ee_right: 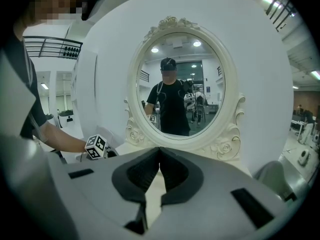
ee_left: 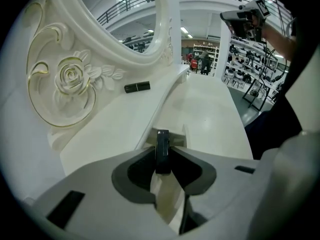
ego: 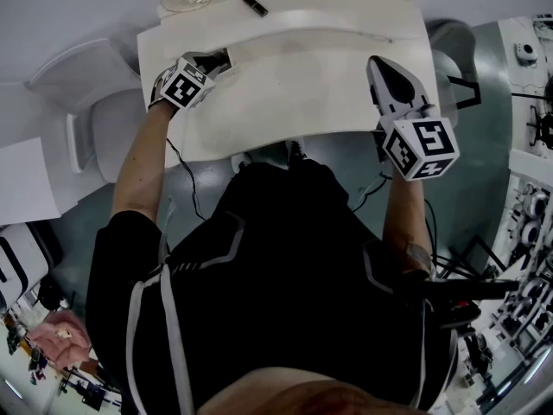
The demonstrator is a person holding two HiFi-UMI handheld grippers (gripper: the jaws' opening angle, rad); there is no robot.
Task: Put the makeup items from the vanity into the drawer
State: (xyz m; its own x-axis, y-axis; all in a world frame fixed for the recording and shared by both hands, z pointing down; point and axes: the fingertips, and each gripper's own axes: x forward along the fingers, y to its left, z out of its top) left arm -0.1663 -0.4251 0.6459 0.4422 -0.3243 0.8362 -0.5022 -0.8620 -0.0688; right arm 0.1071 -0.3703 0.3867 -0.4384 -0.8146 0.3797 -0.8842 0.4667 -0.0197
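White vanity (ego: 328,85), gold-lined rose carving (ee_left: 72,79); black tube (ee_left: 137,87); black makeup item (ee_left: 162,151).

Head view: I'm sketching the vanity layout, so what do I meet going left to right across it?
From the left: left gripper, clamped on a dark makeup stick → black tube on the vanity back ledge → right gripper.

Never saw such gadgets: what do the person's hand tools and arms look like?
The left tongs and right tongs are light grey shells with dark grey pads, each bearing a white cube of black square markers. A thin black cable runs beside the left arm. The shirt is black, short-sleeved, with grey stripes.
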